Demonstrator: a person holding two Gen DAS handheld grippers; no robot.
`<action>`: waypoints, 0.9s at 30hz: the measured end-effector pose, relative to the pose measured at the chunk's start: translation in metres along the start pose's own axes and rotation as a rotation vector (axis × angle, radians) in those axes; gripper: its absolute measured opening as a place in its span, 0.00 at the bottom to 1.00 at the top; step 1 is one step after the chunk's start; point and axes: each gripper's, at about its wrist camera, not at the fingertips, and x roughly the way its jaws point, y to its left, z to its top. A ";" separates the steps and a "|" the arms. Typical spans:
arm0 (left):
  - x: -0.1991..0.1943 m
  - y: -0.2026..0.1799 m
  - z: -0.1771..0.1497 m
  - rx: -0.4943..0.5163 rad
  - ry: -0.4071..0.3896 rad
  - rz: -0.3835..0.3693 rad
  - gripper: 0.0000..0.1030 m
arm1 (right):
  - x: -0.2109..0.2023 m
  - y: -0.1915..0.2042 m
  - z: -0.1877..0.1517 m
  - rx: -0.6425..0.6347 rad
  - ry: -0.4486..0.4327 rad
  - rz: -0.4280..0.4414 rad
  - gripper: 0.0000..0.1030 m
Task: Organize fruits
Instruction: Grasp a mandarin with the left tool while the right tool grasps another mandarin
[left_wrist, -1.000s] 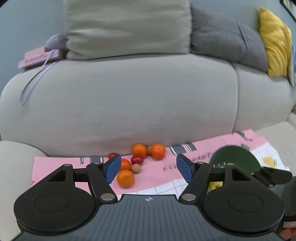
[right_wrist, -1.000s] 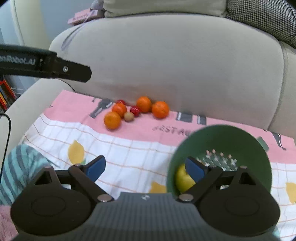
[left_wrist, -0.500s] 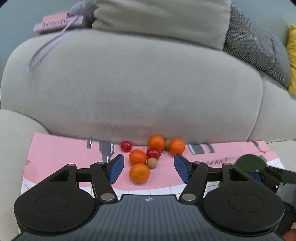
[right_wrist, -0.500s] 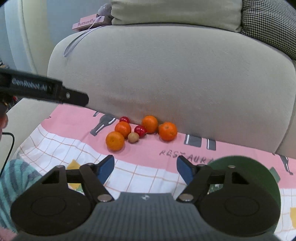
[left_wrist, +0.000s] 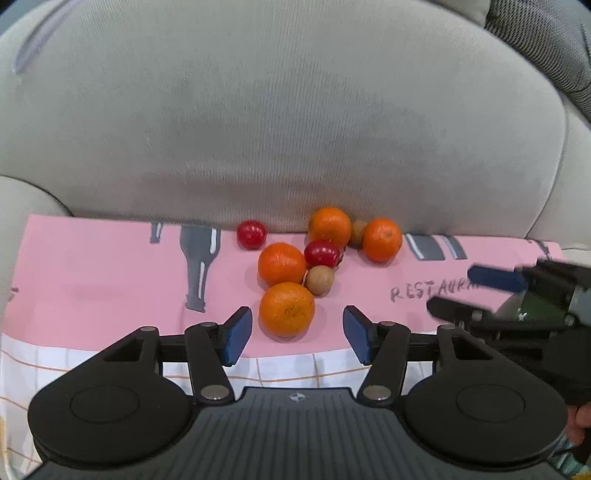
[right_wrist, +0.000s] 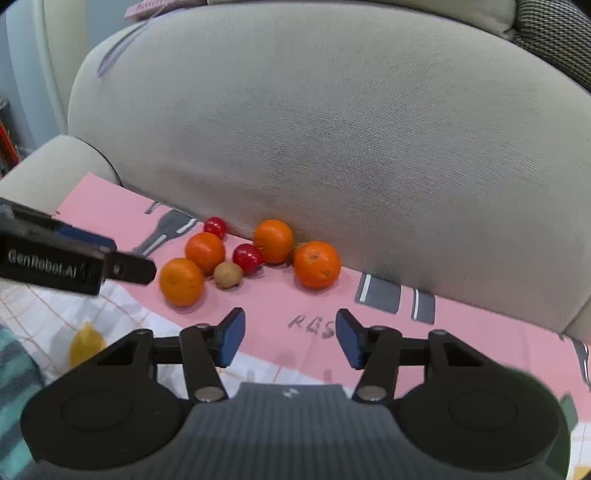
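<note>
We read "GenRobot.AI" in white on the side of the left gripper (right_wrist: 110, 266) where it crosses the right wrist view, and hand-lettered "RESTAURA" on the pink cloth (left_wrist: 92, 280) in the left wrist view; the right wrist view shows only "RES" of it. The fruit sits in a tight cluster on the cloth, right against the foot of the grey sofa back (left_wrist: 295, 110): four oranges, two shiny red fruits, two small brown ones. The nearest orange (left_wrist: 286, 308) lies just ahead of the left gripper's blue pads (left_wrist: 238, 339), roughly centred in the gap, not touched; those jaws are spread and closing. The right gripper (right_wrist: 290, 338) is also spread and closing, with only bare cloth between its pads, the far right orange (right_wrist: 316, 264) a little ahead. Only the left view shows the right gripper from the side with a dark green bowl (left_wrist: 532, 314) behind it. Only the right view shows a yellow lemon print (right_wrist: 86, 345) and a striped teal fabric (right_wrist: 14, 369).
</note>
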 end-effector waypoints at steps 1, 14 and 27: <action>0.005 0.000 0.001 0.002 0.010 -0.001 0.65 | 0.005 -0.002 0.003 -0.005 0.003 -0.001 0.50; 0.047 0.005 0.005 0.011 0.084 0.027 0.60 | 0.082 -0.018 0.037 0.013 0.094 -0.003 0.47; 0.059 0.007 0.009 -0.012 0.104 -0.004 0.50 | 0.126 -0.021 0.046 0.047 0.159 -0.018 0.44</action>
